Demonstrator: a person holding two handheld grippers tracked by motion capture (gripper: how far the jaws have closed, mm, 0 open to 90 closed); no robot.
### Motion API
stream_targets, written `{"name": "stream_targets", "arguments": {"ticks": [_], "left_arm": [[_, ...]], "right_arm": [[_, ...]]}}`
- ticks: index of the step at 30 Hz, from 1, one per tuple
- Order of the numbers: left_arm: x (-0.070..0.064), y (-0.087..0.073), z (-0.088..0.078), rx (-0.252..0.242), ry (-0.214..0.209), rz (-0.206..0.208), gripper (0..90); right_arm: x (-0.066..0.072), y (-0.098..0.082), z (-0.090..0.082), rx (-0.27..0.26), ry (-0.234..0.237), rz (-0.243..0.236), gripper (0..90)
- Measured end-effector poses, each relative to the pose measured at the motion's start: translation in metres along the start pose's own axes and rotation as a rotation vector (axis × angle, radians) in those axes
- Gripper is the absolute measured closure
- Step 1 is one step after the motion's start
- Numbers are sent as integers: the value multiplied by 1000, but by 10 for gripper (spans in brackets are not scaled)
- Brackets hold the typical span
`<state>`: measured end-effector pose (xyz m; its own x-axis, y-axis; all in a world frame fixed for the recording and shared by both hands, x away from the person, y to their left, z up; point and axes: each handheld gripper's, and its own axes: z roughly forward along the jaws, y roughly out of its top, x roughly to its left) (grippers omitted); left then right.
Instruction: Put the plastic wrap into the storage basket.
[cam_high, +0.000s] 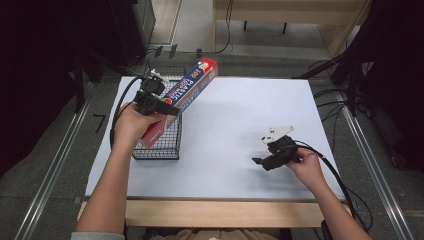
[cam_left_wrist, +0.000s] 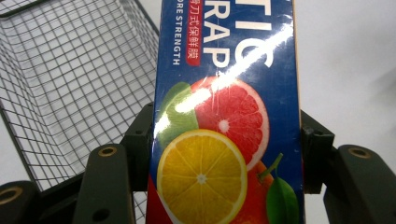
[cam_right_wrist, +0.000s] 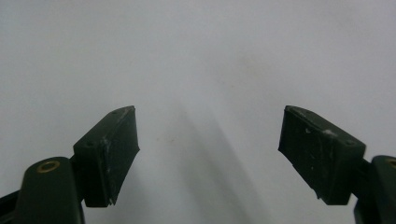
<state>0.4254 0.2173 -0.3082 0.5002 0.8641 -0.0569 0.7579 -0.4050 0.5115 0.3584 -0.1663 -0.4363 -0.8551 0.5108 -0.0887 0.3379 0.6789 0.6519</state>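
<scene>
A long blue and red plastic wrap box (cam_high: 187, 92) printed with citrus fruit (cam_left_wrist: 224, 140) slants over a black wire basket (cam_high: 162, 135), its lower end inside the basket and its upper end pointing to the far right. My left gripper (cam_high: 157, 104) is shut on the box near its lower part, with both jaws pressed on its sides in the left gripper view. My right gripper (cam_high: 265, 161) rests low over the white table at the right, open, with nothing between its fingers (cam_right_wrist: 112, 149).
The wire basket (cam_left_wrist: 70, 74) stands at the left of the white table sheet (cam_high: 240, 115). Dark stands and cables line both sides of the table. The wooden table edge (cam_high: 220, 212) runs along the front.
</scene>
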Motion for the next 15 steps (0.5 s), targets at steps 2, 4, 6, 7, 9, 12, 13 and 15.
{"name": "stream_targets", "arguments": {"ticks": [2, 4, 6, 7, 9, 12, 13, 15], "left_arm": [[5, 3, 2, 5, 25, -10, 401], [7, 4, 3, 2, 27, -20, 401], [11, 6, 5, -7, 42, -50, 401], [13, 7, 6, -5, 48, -62, 401], [17, 8, 9, 4, 72, -78, 401], [22, 9, 14, 9, 108, -123, 400], [25, 9, 15, 13, 128, -135, 401], [29, 9, 19, 20, 146, -150, 400]], "right_arm": [[0, 0, 0, 1, -2, -4, 209], [0, 0, 1, 3, -3, -2, 208], [0, 0, 1, 5, -2, -2, 208], [0, 0, 1, 5, -2, -2, 208], [0, 0, 1, 7, -3, -6, 208], [0, 0, 1, 6, -5, -8, 208], [0, 0, 1, 7, -4, -7, 208], [0, 0, 1, 7, -5, -11, 208]]}}
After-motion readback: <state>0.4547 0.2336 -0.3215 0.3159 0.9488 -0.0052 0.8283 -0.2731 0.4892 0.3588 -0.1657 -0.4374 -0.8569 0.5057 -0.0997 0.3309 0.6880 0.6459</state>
